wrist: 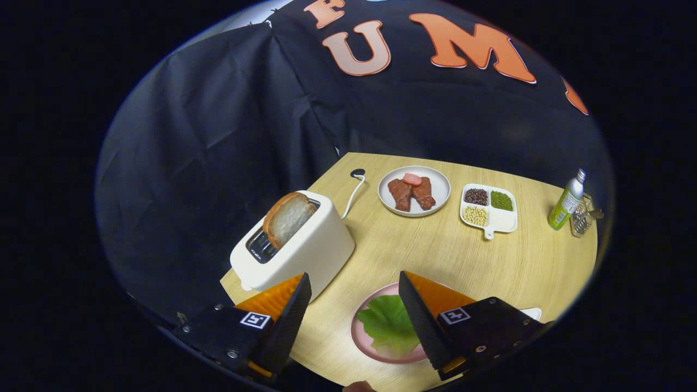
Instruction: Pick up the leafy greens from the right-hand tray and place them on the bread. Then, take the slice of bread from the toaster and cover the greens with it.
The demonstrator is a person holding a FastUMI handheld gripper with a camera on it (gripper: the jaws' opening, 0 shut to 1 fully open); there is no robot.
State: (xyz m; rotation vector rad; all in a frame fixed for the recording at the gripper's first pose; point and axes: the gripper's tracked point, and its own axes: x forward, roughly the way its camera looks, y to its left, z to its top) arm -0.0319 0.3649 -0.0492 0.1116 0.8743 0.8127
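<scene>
- The claw [354, 296] is held above the table [435, 256] with its fingers spread apart and nothing between them.
- The leafy greens [387, 324] are seen on a pink plate [364, 340], below and between the fingers; bread beneath them cannot be made out.
- The bread slice [287, 218] stands upright in the toaster [305, 250], ahead of the left finger, so a leftward, forward reach is judged to be needed.

One toaster [294, 245] is counted, with one bread slice [287, 218] standing in it. Two plates are seen: one white plate [440, 188] bearing two pieces of meat [411, 193], and one pink plate [362, 337] bearing one leafy green [387, 324]. One divided tray [503, 220], one bottle [566, 201] and one gripper [354, 291], its two fingers held apart, are counted.
</scene>
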